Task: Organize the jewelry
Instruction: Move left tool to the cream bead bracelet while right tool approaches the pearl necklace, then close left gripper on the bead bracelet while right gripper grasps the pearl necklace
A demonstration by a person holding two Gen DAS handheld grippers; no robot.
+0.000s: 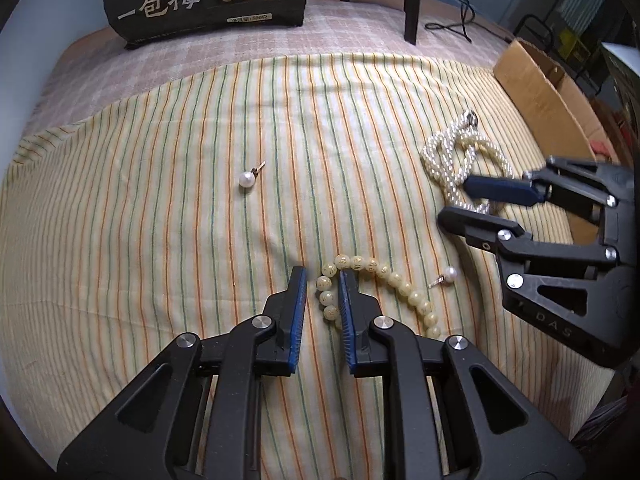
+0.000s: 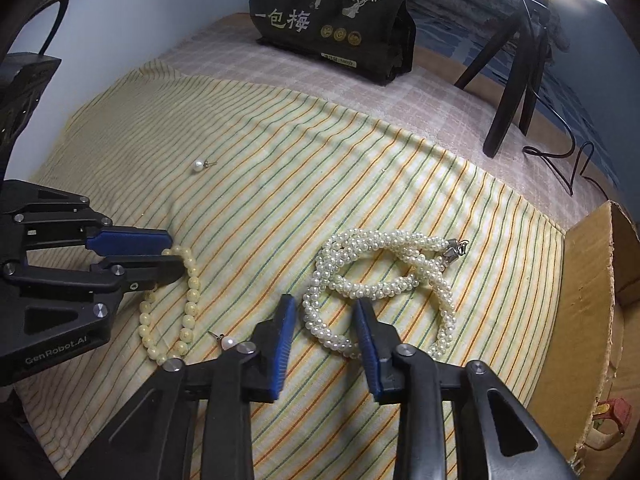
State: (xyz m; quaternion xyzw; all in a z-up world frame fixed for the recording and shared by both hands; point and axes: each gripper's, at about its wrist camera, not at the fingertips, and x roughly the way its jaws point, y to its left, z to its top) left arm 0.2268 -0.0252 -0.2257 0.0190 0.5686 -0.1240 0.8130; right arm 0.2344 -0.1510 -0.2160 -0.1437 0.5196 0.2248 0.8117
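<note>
Barely started: the yellow bead bracelet (image 1: pixel 376 284), the braided pearl necklace (image 2: pixel 380 280) and two pearl stud earrings (image 1: pixel 247 179) (image 1: pixel 449 274) all lie loose on the striped cloth (image 1: pixel 160 240). Left tongs (image 1: pixel 322 276) gape over the bracelet's end, gripping nothing. Right tongs (image 2: pixel 326 306) gape around a necklace loop, nothing lifted.

Striped cloth (image 1: pixel 160 200): pale yellow with green, orange, blue lines. Bead bracelet (image 1: pixel 400 286) cream-yellow with gold markings. Pearl necklace (image 2: pixel 360 264) white, grey metal clasp. Pearl earrings (image 1: pixel 247 179) white. Both grippers (image 1: pixel 322 292) black, blue pads. Bag (image 2: pixel 332 16) black with gold and white print. Cardboard box (image 2: pixel 588 300) brown.
</note>
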